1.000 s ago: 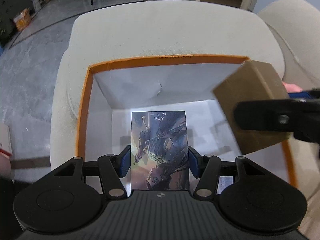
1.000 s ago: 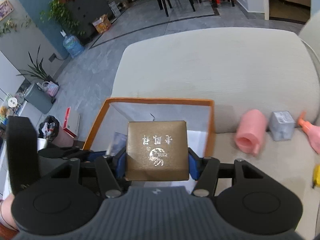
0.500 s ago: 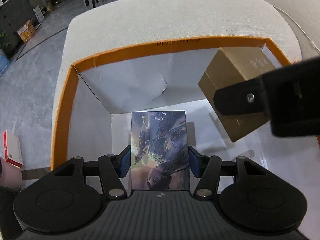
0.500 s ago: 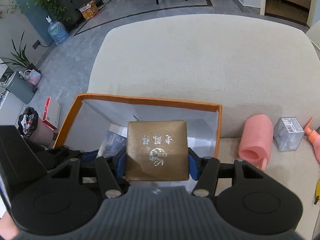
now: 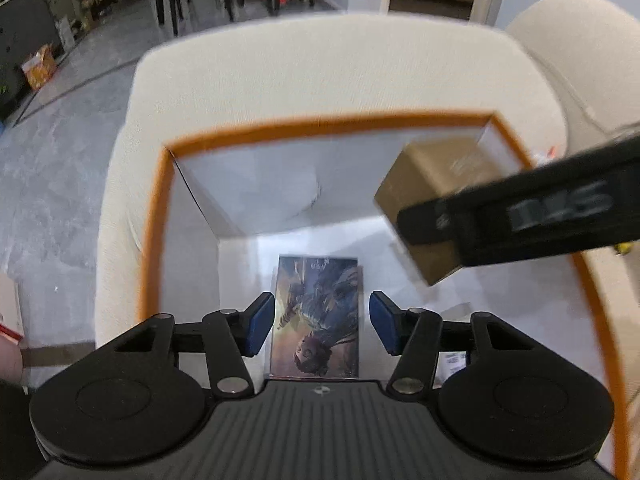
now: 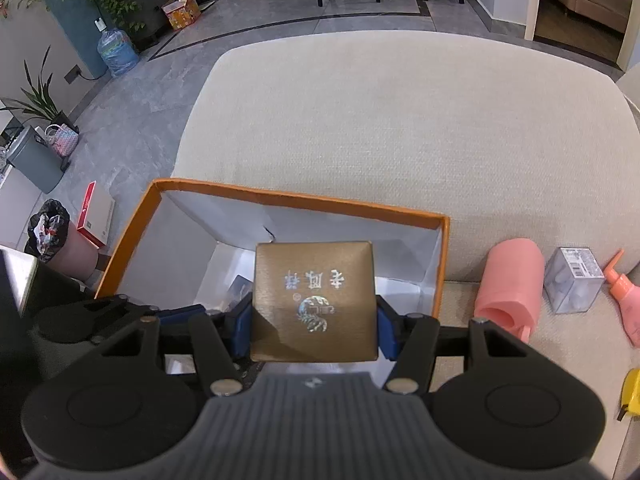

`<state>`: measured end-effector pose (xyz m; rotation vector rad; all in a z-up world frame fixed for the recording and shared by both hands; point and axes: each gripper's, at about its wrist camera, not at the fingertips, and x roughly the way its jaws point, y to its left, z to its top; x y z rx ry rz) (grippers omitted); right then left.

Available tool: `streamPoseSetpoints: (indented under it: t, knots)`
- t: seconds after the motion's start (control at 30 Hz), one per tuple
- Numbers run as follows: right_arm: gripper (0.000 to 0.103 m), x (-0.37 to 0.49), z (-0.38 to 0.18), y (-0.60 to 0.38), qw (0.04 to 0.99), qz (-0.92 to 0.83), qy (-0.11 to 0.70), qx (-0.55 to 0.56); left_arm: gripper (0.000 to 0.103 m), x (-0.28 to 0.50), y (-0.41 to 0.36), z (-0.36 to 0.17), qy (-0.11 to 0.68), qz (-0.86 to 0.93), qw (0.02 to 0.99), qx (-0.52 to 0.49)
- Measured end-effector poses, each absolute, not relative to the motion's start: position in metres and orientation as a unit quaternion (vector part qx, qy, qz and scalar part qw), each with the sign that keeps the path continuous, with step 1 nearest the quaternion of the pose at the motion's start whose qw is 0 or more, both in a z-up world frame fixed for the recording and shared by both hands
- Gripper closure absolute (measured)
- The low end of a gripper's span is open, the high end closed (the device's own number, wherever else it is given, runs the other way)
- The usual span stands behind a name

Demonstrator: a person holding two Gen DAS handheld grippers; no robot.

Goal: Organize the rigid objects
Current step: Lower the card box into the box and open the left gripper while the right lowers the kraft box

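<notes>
In the left wrist view, the left gripper (image 5: 316, 326) hangs above an orange-rimmed box (image 5: 320, 126) with white inner walls that sits on a beige sofa (image 5: 320, 68). Its blue fingers (image 5: 260, 328) stand clear on either side of an illustrated card (image 5: 316, 316), which lies flat on the box floor; the jaws are closing, yet the pads do not touch the card. At the upper right the right gripper (image 5: 520, 216) reaches in over the box, carrying a brown gift box (image 5: 424, 184) above the interior. In the right wrist view, the right gripper (image 6: 314, 320) is clenched on the brown gift box (image 6: 314, 300), its fingers (image 6: 386, 332) pressed to both sides, the lid's metallic lettering facing up. The gift box hovers over the orange-rimmed box (image 6: 296, 198). On the sofa seat to the right lie a pink cylinder (image 6: 510, 284), a clear plastic case (image 6: 572, 280) and a pink spray bottle (image 6: 624, 300), just beside one another.
</notes>
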<state>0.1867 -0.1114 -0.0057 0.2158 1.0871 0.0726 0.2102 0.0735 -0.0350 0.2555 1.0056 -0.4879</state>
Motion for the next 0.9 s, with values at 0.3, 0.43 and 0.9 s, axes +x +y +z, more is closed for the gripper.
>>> streamPoseSetpoints:
  t: [0.3, 0.43, 0.9]
  knots:
    - [0.044, 0.187, -0.011, -0.095, 0.847, 0.031, 0.518, 0.114, 0.039, 0.204, 0.111, 0.011, 0.453, -0.207, 0.864, 0.069]
    - [0.044, 0.189, -0.017, -0.075, 0.852, 0.001, 0.52, 0.051, 0.055, 0.207, 0.124, 0.007, 0.465, -0.204, 0.861, 0.041]
    - [0.044, 0.194, -0.047, -0.053, 0.833, -0.014, 0.554, -0.003, 0.058, 0.212, 0.152, 0.014, 0.452, -0.176, 0.874, 0.0]
